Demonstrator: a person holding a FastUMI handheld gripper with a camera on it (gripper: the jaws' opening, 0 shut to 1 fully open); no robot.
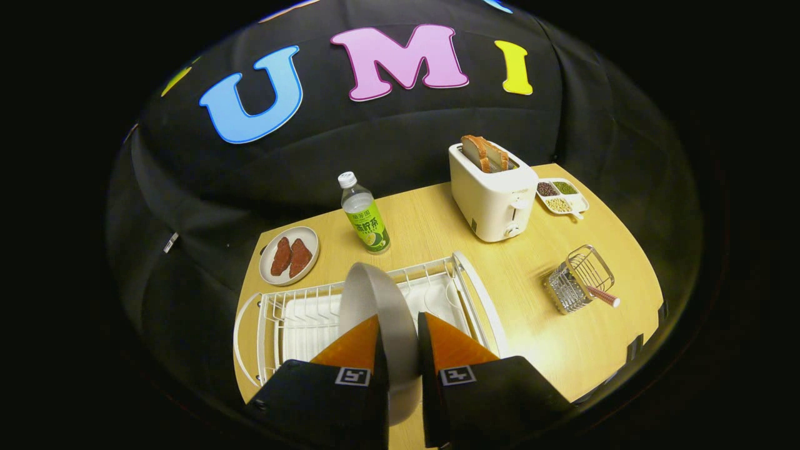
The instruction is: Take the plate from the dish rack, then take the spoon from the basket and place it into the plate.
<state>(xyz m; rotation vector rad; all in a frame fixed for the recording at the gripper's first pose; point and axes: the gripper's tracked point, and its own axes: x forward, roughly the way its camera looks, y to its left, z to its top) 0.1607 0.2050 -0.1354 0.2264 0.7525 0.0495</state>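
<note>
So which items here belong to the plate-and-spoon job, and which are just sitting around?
Job: plate, edge-on, clamped in the gripper above the dish rack; wire basket; spoon in it.

Bystanders: toaster holding bread, drink bottle, meat dish, divided bean tray.

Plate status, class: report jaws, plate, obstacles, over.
Gripper jaws shut on plate, held on edge above dish rack. Spoon waits in basket. Nothing blocking.

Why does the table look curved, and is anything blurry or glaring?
Gripper view: the fisheye lens bends the table edges; light fades toward its far corners. The gripper is shut on the plate, sharp like the toaster. Mild sheen on the bottle, no harsh glare.
</note>
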